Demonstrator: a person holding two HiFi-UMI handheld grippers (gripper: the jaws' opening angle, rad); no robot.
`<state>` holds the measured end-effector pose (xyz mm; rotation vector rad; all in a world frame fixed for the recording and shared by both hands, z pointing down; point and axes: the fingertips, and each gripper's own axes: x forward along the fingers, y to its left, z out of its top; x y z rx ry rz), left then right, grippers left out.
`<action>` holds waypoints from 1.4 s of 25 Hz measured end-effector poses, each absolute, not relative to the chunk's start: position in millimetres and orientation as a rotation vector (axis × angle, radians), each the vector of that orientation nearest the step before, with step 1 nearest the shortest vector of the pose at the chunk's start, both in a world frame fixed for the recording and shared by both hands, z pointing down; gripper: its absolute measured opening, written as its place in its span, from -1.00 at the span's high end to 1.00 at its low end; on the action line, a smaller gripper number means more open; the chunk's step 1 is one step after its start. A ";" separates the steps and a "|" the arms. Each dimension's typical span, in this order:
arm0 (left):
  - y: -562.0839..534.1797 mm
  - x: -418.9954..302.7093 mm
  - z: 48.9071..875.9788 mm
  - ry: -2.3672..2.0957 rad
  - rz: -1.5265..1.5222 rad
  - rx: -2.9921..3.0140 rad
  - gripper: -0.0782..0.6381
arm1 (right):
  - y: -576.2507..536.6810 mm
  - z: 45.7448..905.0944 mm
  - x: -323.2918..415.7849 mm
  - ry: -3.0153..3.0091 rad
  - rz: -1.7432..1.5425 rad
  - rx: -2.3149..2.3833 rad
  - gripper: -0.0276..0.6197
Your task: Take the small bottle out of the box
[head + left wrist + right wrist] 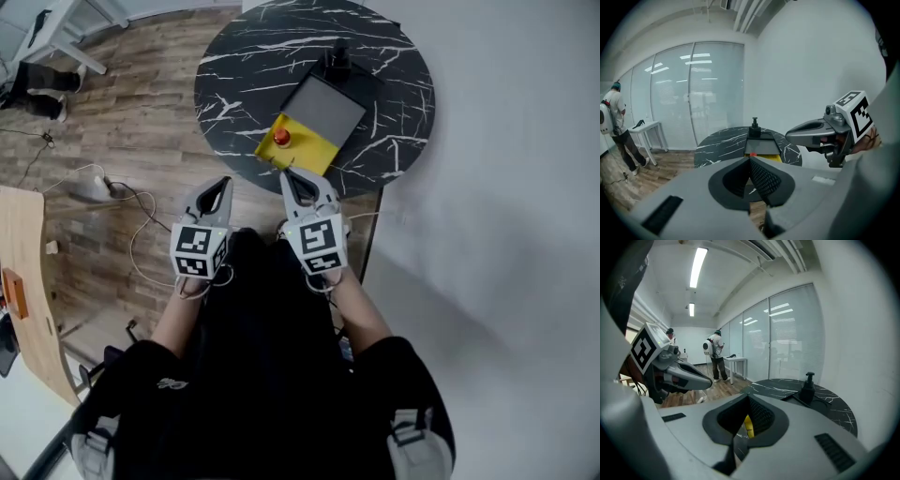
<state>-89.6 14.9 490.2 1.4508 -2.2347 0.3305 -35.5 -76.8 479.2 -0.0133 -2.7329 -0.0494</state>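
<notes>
- Small red-capped bottle (281, 138): stands in the yellow near end of the open yellow-and-grey box (309, 155), by its left corner. Body detail is too small to read.
- Box lies on the round black, white-veined marble bench (234, 75). A tall black pump bottle (338, 61) stands at its far end.
- Left tongs (223, 183) and right tongs (291, 175): both clenched, nothing between them, side by side at the bench's near edge.
- Step in hand, judged: approach. Open the right tongs before reaching, descend over the red cap, grip squarely, then lift straight up clear of the box wall.
</notes>
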 end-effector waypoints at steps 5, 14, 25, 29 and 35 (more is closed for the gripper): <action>5.8 -99.0 508.5 -2.205 0.341 1.441 0.79 | -83.3 504.4 -46.0 -2.681 -0.025 -0.016 0.93; -20.5 -114.3 540.5 -2.123 0.351 1.479 0.79 | -101.0 534.8 -59.6 -2.612 -0.009 0.034 0.92; -42.8 -132.7 567.3 -2.036 0.371 1.504 0.79 | -110.0 574.4 -77.2 -2.504 0.039 0.023 0.67; -42.1 -142.7 573.2 -2.021 0.374 1.492 0.79 | -110.7 593.1 -86.4 -2.458 0.044 0.017 0.61; -33.7 -155.9 584.5 -1.994 0.388 1.465 0.79 | -114.2 620.9 -96.8 -2.369 0.073 0.028 0.49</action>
